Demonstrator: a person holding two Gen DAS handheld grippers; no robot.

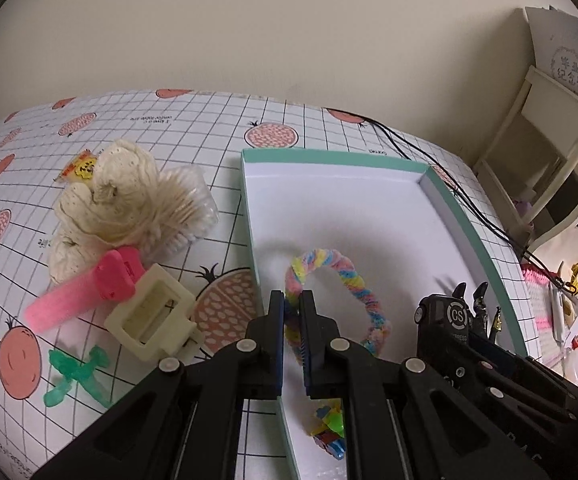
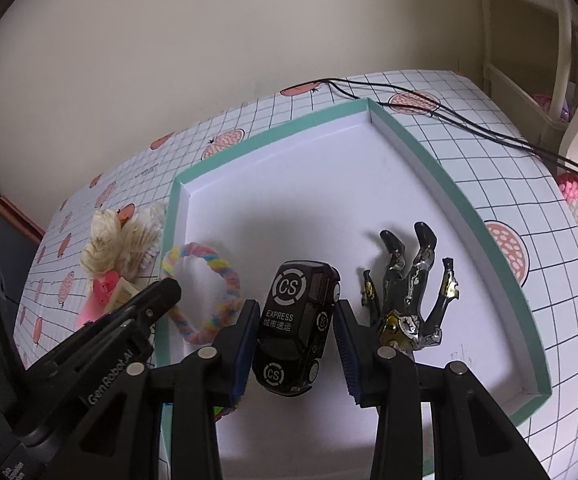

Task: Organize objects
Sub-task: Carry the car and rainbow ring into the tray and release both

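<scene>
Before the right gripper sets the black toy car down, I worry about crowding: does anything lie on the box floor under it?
Nothing visible lies under the black toy car. The black and gold clawed hand figure lies to its right, the pastel twisted loop to its left, both apart from it on the white floor of the teal-rimmed box.

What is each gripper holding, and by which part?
The left gripper pinches the pastel twisted ring at its left rim. The right gripper clamps the black toy car by its two sides.

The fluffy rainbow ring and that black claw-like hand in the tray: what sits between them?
A black toy car, seen in the right wrist view, between the rainbow ring and the claw hand.
</scene>
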